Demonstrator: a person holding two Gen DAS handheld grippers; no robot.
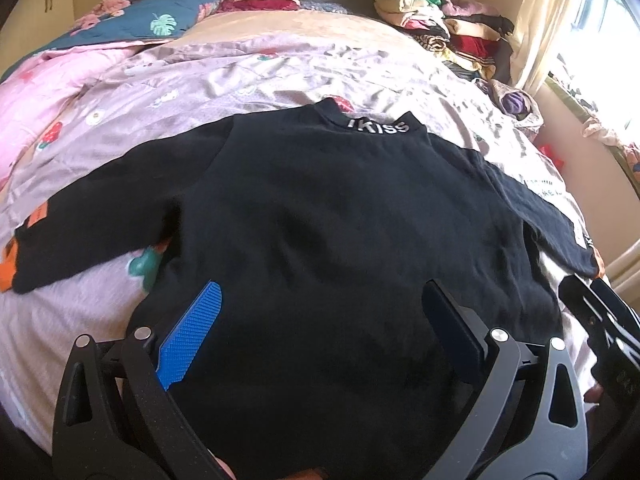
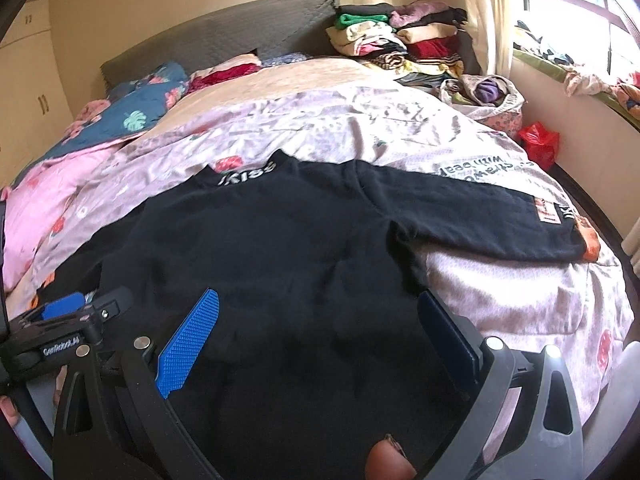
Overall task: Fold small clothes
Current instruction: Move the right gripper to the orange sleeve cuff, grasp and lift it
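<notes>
The black sweater (image 1: 320, 208) lies flat on the bed (image 1: 280, 68), its hem between both wide-spread grippers, left gripper (image 1: 320, 320) and right gripper (image 2: 316, 320).

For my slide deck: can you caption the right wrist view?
Open right gripper poised over the hem of a black top spread flat, sleeves out, on a floral bed cover.

We are looking at our left gripper (image 1: 322, 308) and right gripper (image 2: 320, 312), each wearing black triangular-cutout arms, silver pivot pins and blue textured pads (image 2: 188, 344), with white "GenRobot.AI" lettering showing on one body.
</notes>
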